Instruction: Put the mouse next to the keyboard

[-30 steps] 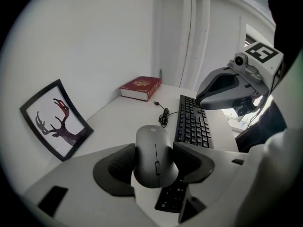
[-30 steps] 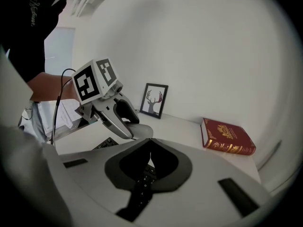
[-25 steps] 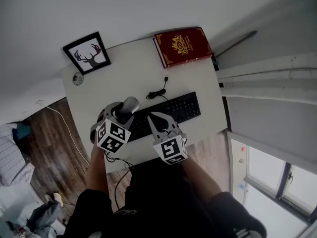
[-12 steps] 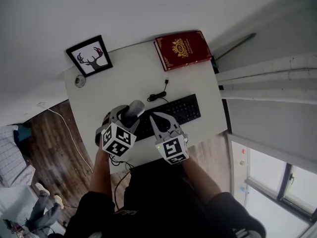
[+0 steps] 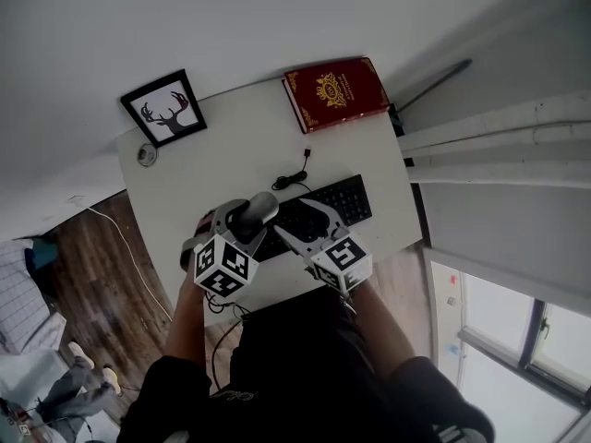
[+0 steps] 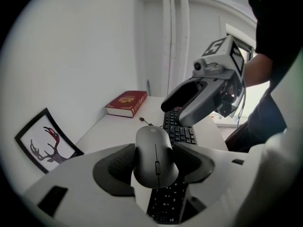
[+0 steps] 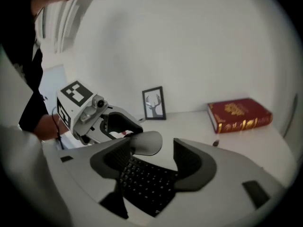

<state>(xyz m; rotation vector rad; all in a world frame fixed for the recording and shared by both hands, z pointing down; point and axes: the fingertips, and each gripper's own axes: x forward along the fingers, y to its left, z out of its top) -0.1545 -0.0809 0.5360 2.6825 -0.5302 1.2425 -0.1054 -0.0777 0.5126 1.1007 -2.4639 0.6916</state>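
A grey mouse (image 5: 259,210) (image 6: 155,155) is held above the left end of the black keyboard (image 5: 334,203) (image 6: 180,131), with my left gripper (image 5: 244,220) (image 6: 154,168) shut on its sides. My right gripper (image 5: 309,222) (image 7: 151,156) hovers over the keyboard (image 7: 144,182) just right of the mouse (image 7: 146,143). Its jaws have just been opening and now stand wide, with nothing gripped between them. The keyboard's loose cable (image 5: 294,174) curls behind it on the white table (image 5: 222,146).
A red book (image 5: 335,90) (image 7: 239,115) lies at the table's far right corner. A framed deer picture (image 5: 164,109) (image 6: 45,143) leans at the far left, with a small round object (image 5: 145,154) beside it. Wooden floor lies to the left.
The right gripper's jaws went from shut to wide open and the gripper rolled. The left gripper carried the mouse a little to the right, over the keyboard's left end.
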